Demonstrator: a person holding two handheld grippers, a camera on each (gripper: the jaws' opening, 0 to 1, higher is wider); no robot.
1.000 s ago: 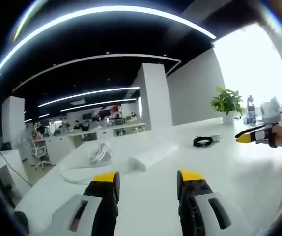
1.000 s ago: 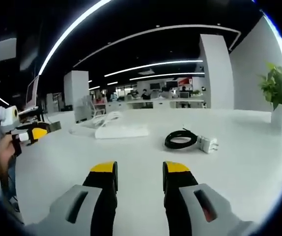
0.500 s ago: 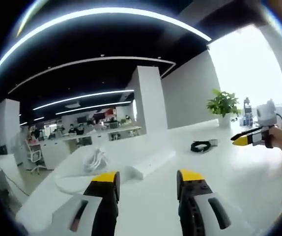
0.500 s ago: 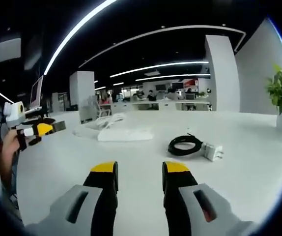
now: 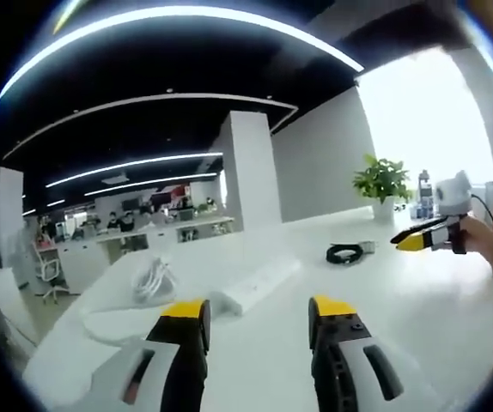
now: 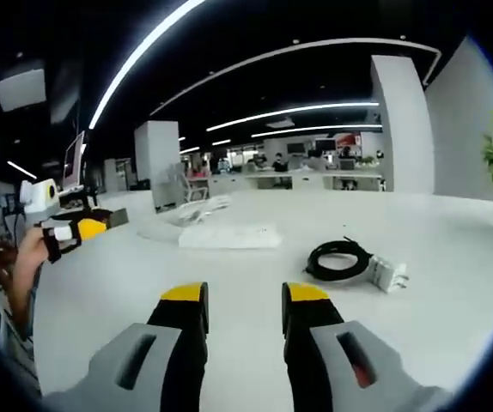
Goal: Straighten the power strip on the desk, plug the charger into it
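Lying well ahead of both empty, parted claws (image 6: 242,296): charger (image 6: 388,275), seemingly unplugged power strip (image 5: 255,287).

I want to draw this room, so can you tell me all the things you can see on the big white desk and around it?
desk: one, white, under everything
power strip: one, white, lying on the desk at a slant, ahead of the left gripper
power strip cord: one, white, bundled on the desk beside the strip
charger: one, white block, on the desk to the right in the right gripper view
charger cable: one, black, coiled, touching the charger
potted plant: one, green in a white pot, at the far end of the desk
left gripper: one, yellow tips on black jaws, open, holding nothing
right gripper: one, same colours, open, holding nothing
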